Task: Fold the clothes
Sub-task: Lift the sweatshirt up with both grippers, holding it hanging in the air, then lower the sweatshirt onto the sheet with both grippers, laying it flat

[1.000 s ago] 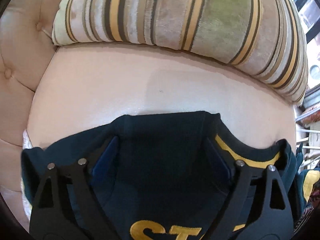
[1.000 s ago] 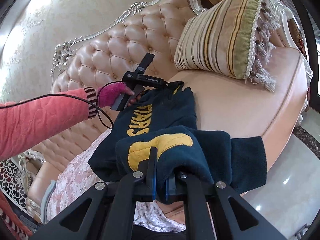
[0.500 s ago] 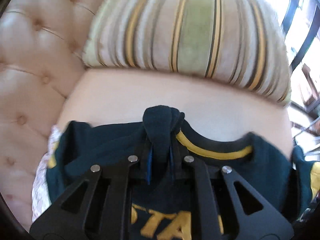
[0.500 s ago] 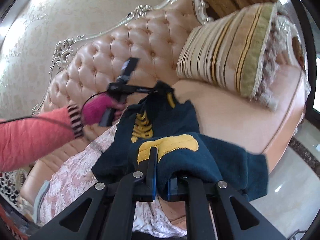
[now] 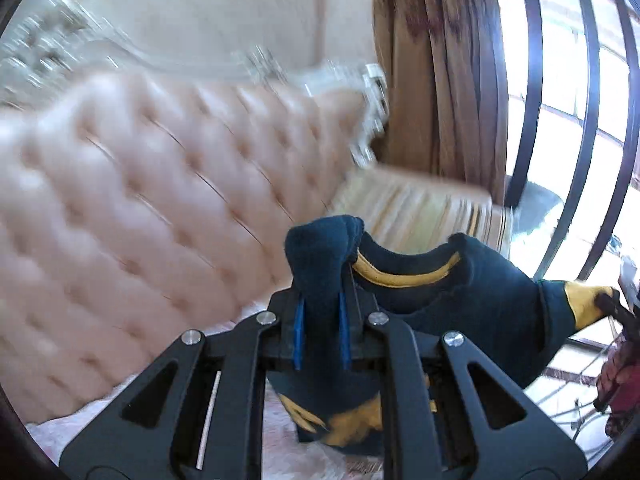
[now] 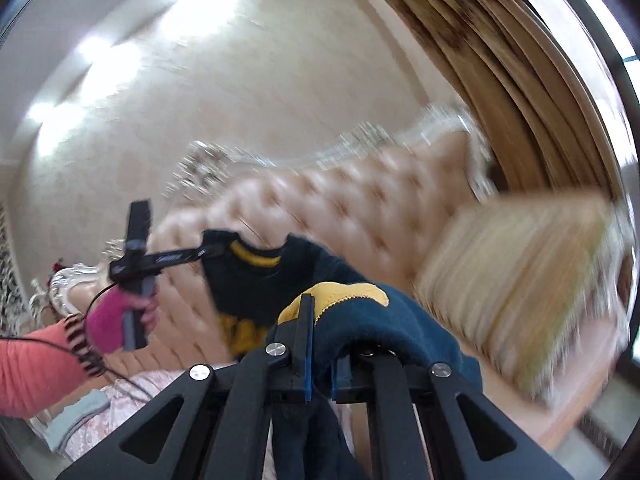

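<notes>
A dark navy sweater with yellow collar stripe and yellow lettering hangs in the air between both grippers. My left gripper (image 5: 320, 320) is shut on a bunch of the sweater (image 5: 460, 304) near the collar. My right gripper (image 6: 322, 344) is shut on the sweater (image 6: 376, 324) at a yellow shoulder patch. In the right wrist view the left gripper (image 6: 200, 254) shows at the left, held by a hand in a pink glove, gripping the collar end. The lower part of the sweater drops out of sight below the fingers.
A pink tufted sofa back (image 5: 132, 216) with a silver carved frame fills the left. A striped cushion (image 6: 520, 280) lies at the sofa's right end. Brown curtains (image 5: 436, 68) and a barred window (image 5: 568, 120) stand behind. A pink floral cloth (image 6: 132, 396) lies on the seat.
Both grippers have lifted the sweater off the sofa seat into the air. The left gripper went from open to shut on the fabric near the collar. Both views now tilt up and are blurred.
</notes>
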